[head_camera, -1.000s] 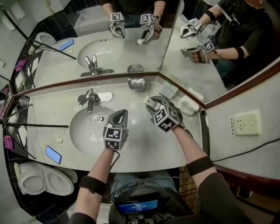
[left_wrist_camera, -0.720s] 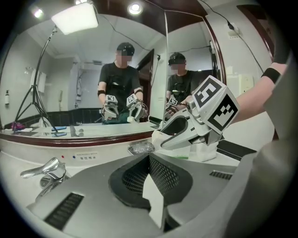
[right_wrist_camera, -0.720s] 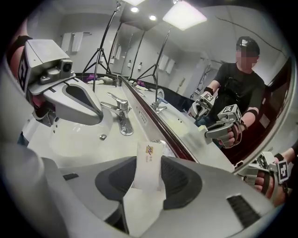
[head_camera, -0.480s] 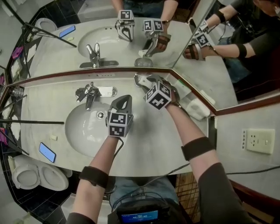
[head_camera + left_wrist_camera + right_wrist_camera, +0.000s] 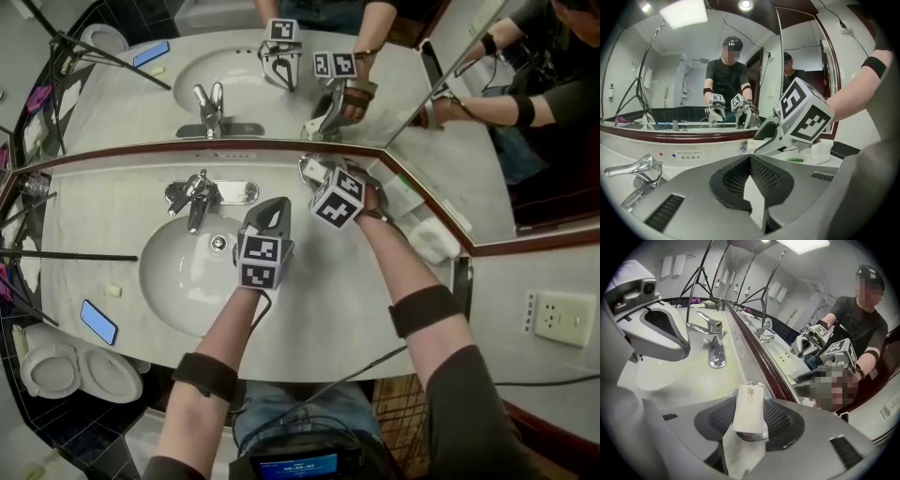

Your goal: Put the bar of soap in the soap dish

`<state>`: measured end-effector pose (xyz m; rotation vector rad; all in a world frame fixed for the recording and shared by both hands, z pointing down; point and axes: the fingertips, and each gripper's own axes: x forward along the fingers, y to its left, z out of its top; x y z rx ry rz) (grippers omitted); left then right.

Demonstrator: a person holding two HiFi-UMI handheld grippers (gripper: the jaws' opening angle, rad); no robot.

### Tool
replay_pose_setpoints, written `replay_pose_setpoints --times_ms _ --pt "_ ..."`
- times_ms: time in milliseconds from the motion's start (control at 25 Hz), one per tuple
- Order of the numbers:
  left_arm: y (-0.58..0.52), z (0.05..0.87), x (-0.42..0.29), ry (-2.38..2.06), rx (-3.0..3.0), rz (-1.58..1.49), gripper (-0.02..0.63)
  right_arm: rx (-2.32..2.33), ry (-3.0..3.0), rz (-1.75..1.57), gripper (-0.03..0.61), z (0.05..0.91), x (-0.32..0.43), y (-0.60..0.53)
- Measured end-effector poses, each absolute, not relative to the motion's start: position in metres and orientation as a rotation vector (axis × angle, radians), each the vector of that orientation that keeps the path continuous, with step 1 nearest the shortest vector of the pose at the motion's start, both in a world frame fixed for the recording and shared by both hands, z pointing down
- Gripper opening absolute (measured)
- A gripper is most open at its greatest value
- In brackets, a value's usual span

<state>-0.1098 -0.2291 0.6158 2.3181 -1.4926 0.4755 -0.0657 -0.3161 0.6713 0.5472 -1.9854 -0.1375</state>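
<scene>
Right gripper (image 5: 325, 180) reached shiny dish (image 5: 751, 436) — jaws parting round flat soap (image 5: 749, 408); left gripper (image 5: 275, 207) closed

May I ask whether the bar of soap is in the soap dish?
In: the bar of soap lies on the soap dish; the right gripper has just been opening around it.

The right tool's (image 5: 750, 427) jaws, just opening, flank the soap bar (image 5: 750, 406) over the soap dish (image 5: 735, 391).
</scene>
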Motion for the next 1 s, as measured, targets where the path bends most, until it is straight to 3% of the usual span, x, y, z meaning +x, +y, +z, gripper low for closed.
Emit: replay_pose_setpoints --times_ms 160,560,840,1000 --pt "-0.228 0.616 -0.110 -1.487 2.318 0.471 0.002 0.588 -1.987 -0.130 0.236 0.669 -0.063 -0.321" --pt "-0.219 0.600 -0.113 -1.494 2.329 0.478 0.001 0.616 -2.046 -0.072 0.225 0.647 -0.061 -0.305" --pt "-0.191 0.556 -0.106 -1.480 2.386 0.501 0.001 0.758 -2.141 0.010 0.029 0.596 -0.032 -0.265" --pt "-0.175 0.526 -0.102 -1.480 2.437 0.518 0.002 0.860 -2.230 0.095 0.018 0.559 -0.011 -0.241"
